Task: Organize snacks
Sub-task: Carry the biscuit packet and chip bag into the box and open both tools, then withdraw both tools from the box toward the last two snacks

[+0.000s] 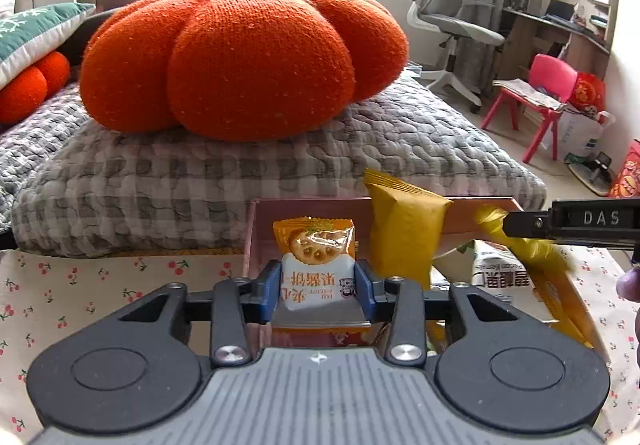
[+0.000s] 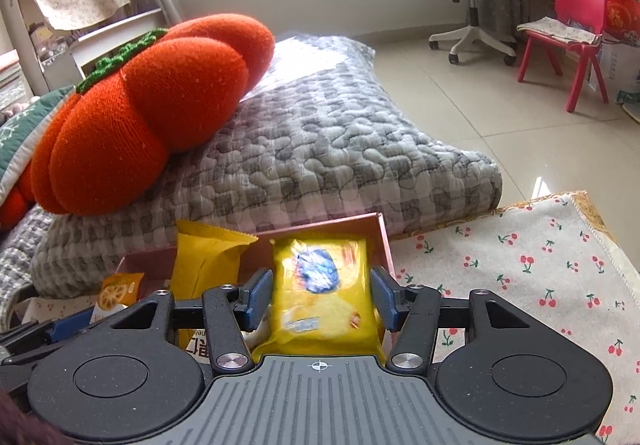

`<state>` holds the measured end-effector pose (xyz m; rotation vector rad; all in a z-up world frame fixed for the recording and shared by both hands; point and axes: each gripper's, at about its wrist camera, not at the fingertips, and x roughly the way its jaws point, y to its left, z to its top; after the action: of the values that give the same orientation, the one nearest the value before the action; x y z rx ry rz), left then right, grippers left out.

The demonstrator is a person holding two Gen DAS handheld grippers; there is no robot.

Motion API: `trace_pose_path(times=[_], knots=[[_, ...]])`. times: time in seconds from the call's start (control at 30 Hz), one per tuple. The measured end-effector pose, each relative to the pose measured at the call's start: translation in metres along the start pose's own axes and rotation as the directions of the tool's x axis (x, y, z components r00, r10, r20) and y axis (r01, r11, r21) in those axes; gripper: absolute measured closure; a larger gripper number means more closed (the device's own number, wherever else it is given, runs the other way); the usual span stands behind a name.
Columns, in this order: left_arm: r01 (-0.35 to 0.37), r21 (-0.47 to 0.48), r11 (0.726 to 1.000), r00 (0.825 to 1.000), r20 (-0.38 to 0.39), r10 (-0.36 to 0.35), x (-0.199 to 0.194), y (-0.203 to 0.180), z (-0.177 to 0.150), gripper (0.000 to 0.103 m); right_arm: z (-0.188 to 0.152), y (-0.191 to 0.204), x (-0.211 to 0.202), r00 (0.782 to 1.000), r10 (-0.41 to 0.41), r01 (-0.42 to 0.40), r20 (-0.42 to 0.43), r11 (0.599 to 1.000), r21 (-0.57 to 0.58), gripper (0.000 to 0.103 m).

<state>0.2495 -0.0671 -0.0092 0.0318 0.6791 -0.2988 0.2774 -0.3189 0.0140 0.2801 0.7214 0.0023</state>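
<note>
My left gripper point(image 1: 319, 281) is shut on an orange-and-white biscuit packet point(image 1: 316, 253), held upright over the left part of a pink box point(image 1: 304, 205). A plain yellow packet point(image 1: 404, 229) stands upright in the box beside it. My right gripper point(image 2: 319, 295) holds a yellow snack bag with a blue logo point(image 2: 320, 285) between its pads point(image 2: 260, 295) over the box's right end point(image 2: 380, 237). The biscuit packet point(image 2: 116, 291) and the plain yellow packet point(image 2: 208, 265) also show in the right wrist view. The right gripper's finger point(image 1: 568, 225) shows at the right of the left wrist view.
The box stands on a cherry-print cloth point(image 2: 520, 273). Behind it lies a grey quilted cushion point(image 1: 240, 173) with a big orange pumpkin pillow point(image 1: 240, 57) on top. A white-and-red packet point(image 1: 500, 269) lies in the box. An office chair point(image 1: 452, 17) and a pink chair point(image 1: 548, 85) stand far right.
</note>
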Motion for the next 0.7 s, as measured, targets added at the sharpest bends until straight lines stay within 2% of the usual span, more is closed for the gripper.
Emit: trace_pose_path(times=[0.03,0.07,0.2,0.27,0.4,0.47,0.7], knots=[[0.007,-0.001,1.0,1.0,-0.001,-0.007,-0.001,0.0,-0.001,0.058,0.001,-0.001,-0.002,1.0,0.002,-0.003,0.005,1.0,0.007,0.033],[0.011,0.001,1.0,1.0,0.001,-0.011,-0.002,-0.001,-0.001,0.049,0.002,-0.001,-0.005,1.0,0.001,-0.001,0.008,1.0,0.013,0.029],[0.021,0.023,1.0,1.0,0.011,-0.021,-0.011,-0.005,-0.002,0.037,0.005,-0.002,-0.016,1.0,0.01,-0.01,0.006,1.0,0.021,0.028],[0.018,0.023,1.0,1.0,0.008,-0.019,-0.016,-0.006,-0.002,0.029,0.004,-0.001,-0.024,1.0,0.005,-0.005,0.01,1.0,0.011,0.025],[0.025,0.025,0.999,1.0,0.006,-0.026,-0.031,-0.007,-0.003,0.023,0.0,0.002,-0.042,1.0,-0.008,0.009,0.015,1.0,-0.008,0.022],[0.023,0.026,0.999,1.0,0.004,-0.023,-0.038,-0.008,-0.005,0.016,-0.002,0.003,-0.052,1.0,-0.01,0.01,0.016,1.0,-0.007,0.019],[0.022,0.015,1.0,0.999,-0.025,-0.021,-0.065,-0.004,-0.017,0.011,-0.018,0.015,-0.089,1.0,-0.016,0.016,0.002,0.999,-0.033,0.014]])
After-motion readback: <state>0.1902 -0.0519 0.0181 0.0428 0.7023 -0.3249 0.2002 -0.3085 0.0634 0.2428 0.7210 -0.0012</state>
